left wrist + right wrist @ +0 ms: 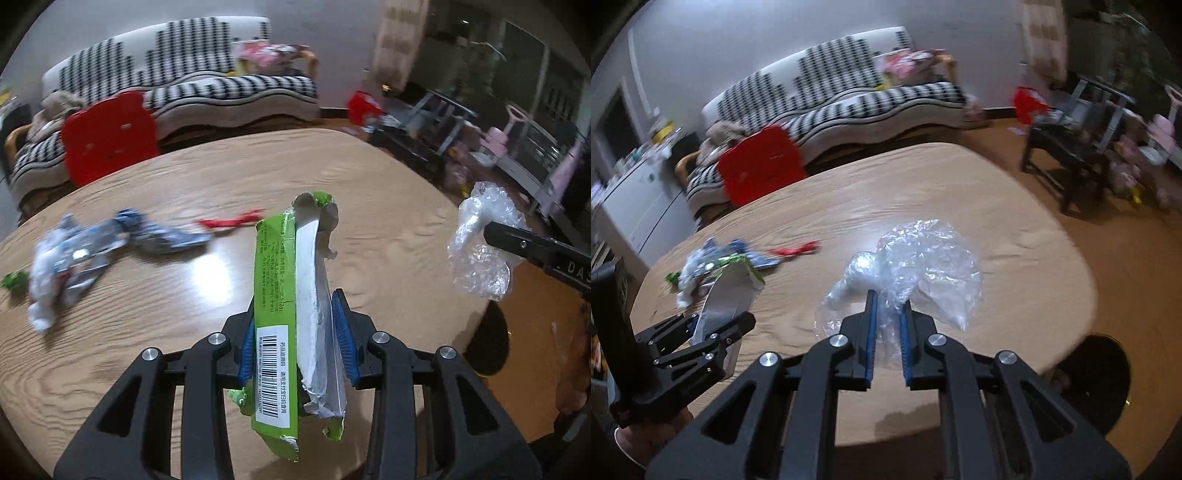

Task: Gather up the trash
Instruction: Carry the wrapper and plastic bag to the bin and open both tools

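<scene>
Wrappers [74,258] lie on counter [184,314] far-left, chair [109,138] & sofa [177,88] behind it, box [291,314] in left claw [295,332], bag [923,266] in right claw [888,332].

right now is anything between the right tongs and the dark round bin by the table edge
Nothing visible. The right tongs, shut on the clear plastic wrap, hang over the wooden table. The dark round bin sits just past the table's near right edge, with only open tabletop between.

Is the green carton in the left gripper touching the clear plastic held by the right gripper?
Apart. The left wrist view shows bare table between the green carton in the left gripper and the clear plastic pinched by the right gripper.
</scene>
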Demonstrator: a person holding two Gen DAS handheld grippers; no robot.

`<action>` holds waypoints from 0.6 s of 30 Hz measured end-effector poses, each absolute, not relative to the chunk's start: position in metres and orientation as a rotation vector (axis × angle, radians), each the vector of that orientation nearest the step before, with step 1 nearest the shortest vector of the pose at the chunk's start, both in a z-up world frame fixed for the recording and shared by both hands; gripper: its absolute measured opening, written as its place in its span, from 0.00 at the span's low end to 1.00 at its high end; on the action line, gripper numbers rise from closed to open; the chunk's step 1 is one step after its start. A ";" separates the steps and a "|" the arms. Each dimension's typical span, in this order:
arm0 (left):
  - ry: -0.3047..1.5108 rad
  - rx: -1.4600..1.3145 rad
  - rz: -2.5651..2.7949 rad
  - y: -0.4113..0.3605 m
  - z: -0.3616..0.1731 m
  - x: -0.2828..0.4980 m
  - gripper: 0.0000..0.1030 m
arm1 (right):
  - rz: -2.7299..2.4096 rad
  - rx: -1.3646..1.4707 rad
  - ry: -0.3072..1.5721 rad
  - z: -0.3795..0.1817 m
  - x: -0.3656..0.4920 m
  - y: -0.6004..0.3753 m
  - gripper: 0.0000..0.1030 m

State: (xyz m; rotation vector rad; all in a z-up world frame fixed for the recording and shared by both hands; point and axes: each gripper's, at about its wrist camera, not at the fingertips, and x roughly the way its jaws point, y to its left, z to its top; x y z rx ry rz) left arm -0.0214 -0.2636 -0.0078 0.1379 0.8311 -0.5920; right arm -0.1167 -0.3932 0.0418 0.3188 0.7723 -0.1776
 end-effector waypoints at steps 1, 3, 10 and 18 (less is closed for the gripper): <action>0.830 0.146 -0.617 -0.279 -0.009 -0.027 0.35 | -0.198 0.331 0.768 0.041 -0.126 -0.406 0.12; 0.829 0.158 -0.660 -0.301 -0.011 -0.036 0.35 | -0.233 0.348 0.760 0.040 -0.144 -0.429 0.12; 0.824 0.185 -0.857 -0.392 -0.021 -0.078 0.35 | -0.374 0.421 0.747 0.024 -0.207 -0.504 0.12; 0.835 0.238 -1.059 -0.484 -0.048 -0.133 0.35 | -0.545 0.564 0.774 -0.020 -0.293 -0.591 0.12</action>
